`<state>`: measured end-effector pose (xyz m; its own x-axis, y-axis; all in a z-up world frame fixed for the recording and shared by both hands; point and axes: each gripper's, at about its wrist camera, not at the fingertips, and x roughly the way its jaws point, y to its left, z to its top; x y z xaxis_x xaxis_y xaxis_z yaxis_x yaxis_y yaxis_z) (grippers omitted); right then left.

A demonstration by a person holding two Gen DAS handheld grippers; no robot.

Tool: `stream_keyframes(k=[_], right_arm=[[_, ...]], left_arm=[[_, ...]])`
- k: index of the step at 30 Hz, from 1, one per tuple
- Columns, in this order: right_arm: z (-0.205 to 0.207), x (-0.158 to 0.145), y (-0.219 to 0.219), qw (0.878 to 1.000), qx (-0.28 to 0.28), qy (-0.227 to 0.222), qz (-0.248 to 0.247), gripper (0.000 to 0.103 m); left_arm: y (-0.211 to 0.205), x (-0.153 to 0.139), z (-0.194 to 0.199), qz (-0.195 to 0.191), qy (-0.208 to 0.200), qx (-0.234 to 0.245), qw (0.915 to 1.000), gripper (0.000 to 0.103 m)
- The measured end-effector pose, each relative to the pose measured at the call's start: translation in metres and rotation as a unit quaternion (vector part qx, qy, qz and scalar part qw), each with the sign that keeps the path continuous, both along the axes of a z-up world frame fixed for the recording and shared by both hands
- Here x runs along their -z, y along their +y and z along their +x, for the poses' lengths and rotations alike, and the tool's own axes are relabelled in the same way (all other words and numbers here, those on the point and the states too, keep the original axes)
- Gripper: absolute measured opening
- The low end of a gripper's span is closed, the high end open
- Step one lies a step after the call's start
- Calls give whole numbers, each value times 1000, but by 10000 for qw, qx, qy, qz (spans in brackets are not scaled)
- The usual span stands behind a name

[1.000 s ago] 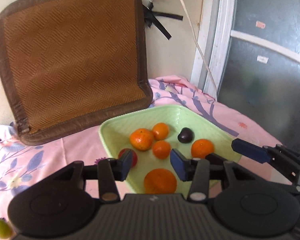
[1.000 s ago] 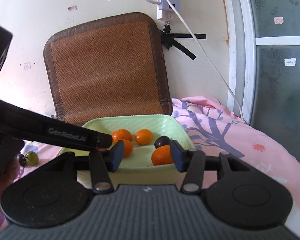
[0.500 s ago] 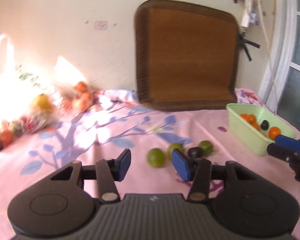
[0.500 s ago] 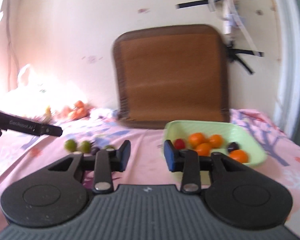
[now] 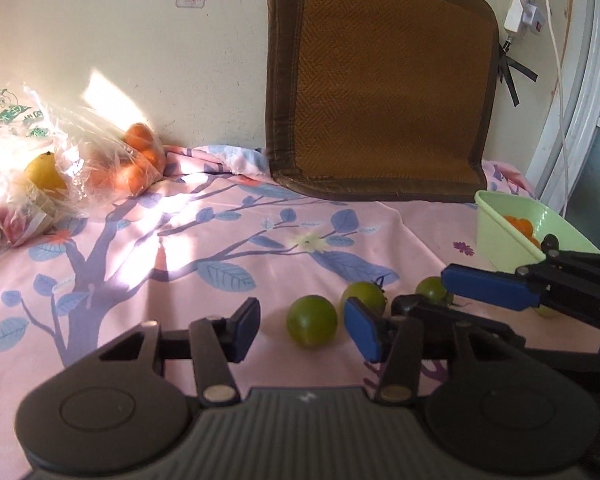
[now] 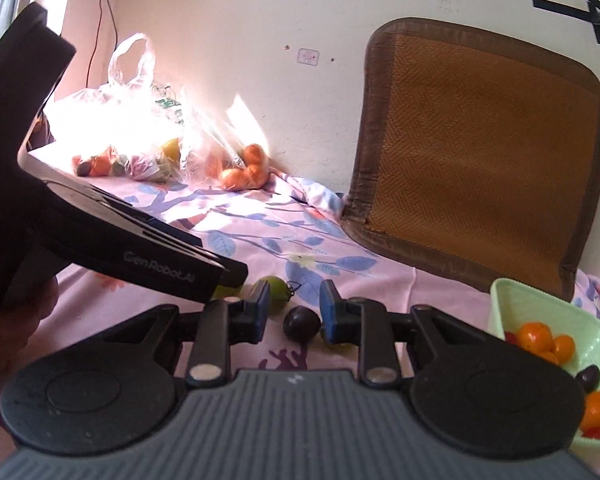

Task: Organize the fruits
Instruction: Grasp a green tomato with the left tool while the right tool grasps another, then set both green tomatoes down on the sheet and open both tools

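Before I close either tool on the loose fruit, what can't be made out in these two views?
- Left wrist view: the dark plum is hidden behind the left tool's right finger.
- Left wrist view: the green basin has its contents mostly blocked by its wall and the right tool.
- Right wrist view: the fruit in the plastic bag is washed out by sun glare.

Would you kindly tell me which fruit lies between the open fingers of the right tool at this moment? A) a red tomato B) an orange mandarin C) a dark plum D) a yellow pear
C: in the right wrist view, the dark plum lies on the pink cloth between the open fingers of the right tool, not gripped.
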<state>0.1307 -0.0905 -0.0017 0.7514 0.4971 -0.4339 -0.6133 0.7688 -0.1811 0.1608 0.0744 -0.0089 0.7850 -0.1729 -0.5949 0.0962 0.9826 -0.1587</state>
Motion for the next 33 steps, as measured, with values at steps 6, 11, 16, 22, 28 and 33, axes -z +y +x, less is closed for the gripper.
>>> stream_keyframes(k=[6, 11, 16, 22, 28, 33], right_arm=[[6, 6, 11, 9994, -218, 21, -252, 30], [21, 8, 21, 9991, -280, 164, -288, 34], [35, 18, 36, 9981, -212, 330, -477, 31], [-19, -6, 5, 9997, -200, -117, 105, 31], [-71, 3, -81, 9950, 840, 125, 523, 31], [-97, 16, -141, 9816, 1729, 335, 738, 31]], left_arm=[[13, -4, -10, -32, -5, -131, 9999, 29], [29, -10, -40, -223, -53, -307, 9993, 29], [28, -8, -60, -266, 38, -341, 9991, 29], [1, -13, -77, -320, -5, 79, 9995, 29], [-75, -9, -90, -172, 20, 1146, 9933, 29], [-135, -8, -95, 10, -47, 1795, 9837, 29]])
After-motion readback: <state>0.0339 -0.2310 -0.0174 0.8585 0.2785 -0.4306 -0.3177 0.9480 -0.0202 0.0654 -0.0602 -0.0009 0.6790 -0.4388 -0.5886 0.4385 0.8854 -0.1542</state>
